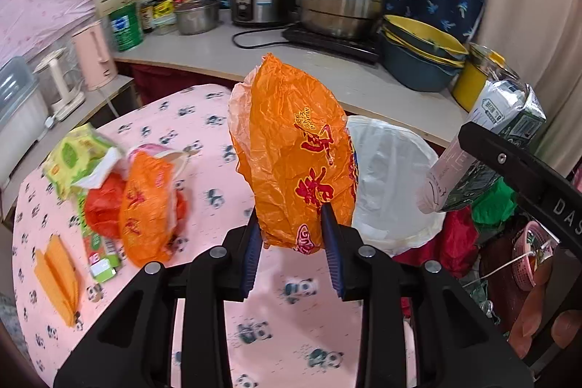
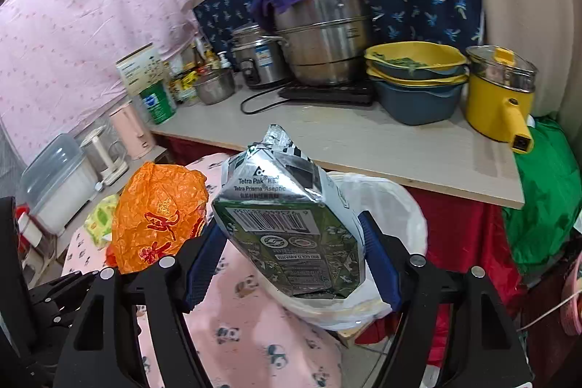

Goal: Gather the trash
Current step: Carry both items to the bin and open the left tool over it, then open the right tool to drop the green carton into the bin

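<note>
Left wrist view: a pink panda-print tablecloth (image 1: 203, 140) covers the table below a pale counter (image 1: 291, 68) crowded with steel pots. The left gripper (image 1: 294, 242) has its jaws clamped on a crumpled orange plastic bag (image 1: 294, 155), held up beside a white-lined bin (image 1: 393, 177).

Right wrist view: the right gripper (image 2: 291, 260) has its jaws clamped on a flattened green-and-silver drink carton (image 2: 291, 224), above that bin (image 2: 393, 206).

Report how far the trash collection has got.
Nothing visibly binned yet. In hand: left tongs grip an orange bag; right tongs clamp a crushed carton, both near the white-lined bin. Left on the table: another orange bag, green wrappers, orange packet.
</note>
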Motion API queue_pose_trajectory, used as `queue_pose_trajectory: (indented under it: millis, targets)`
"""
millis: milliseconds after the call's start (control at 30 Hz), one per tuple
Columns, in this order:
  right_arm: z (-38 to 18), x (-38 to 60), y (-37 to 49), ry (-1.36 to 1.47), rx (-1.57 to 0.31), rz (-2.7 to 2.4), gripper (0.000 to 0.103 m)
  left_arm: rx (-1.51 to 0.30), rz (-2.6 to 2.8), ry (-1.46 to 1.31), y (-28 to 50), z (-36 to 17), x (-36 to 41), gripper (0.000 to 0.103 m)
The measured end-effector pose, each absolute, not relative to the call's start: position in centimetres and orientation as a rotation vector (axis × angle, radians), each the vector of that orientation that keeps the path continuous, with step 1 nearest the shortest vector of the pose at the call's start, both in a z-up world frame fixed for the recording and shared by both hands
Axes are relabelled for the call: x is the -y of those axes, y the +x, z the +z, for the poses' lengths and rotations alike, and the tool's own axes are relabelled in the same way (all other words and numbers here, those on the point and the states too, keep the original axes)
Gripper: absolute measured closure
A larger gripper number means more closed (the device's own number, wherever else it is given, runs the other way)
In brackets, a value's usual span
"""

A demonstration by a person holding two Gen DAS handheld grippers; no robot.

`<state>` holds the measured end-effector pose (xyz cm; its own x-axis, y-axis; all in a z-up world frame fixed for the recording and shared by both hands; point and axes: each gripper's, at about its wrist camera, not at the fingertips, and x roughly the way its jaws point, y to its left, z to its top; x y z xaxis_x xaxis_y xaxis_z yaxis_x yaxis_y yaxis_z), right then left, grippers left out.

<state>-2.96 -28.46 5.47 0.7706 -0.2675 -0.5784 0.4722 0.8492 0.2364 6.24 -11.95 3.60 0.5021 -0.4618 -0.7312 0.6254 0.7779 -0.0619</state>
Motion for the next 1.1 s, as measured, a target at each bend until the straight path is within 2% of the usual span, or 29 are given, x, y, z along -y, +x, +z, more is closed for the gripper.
queue_pose_trajectory:
  millis: [367, 467, 600, 1100]
  targets:
    - [4.2, 33.7, -5.3, 0.442, -0.555, -0.519, 0.033, -0.866, -0.785, 0.281, 6.8, 1.5, 19.5, 0.071]
    - [3.9, 34.4, -5.4, 0.449, -0.557, -0.533, 0.033, -0.869, -0.803, 0.285, 7.3, 1.0, 21.0, 0.068]
    - [3.5, 35.1, -5.1, 0.454, -0.563, -0.543, 0.033, -0.843, -0.772, 0.275, 8.2, 0.8, 22.0, 0.043]
    - [2.7, 34.8, -0.1, 0.43, -0.587, -0.498, 0.033, -0.857, -0.631, 0.212, 11.4, 0.4, 17.2, 0.043]
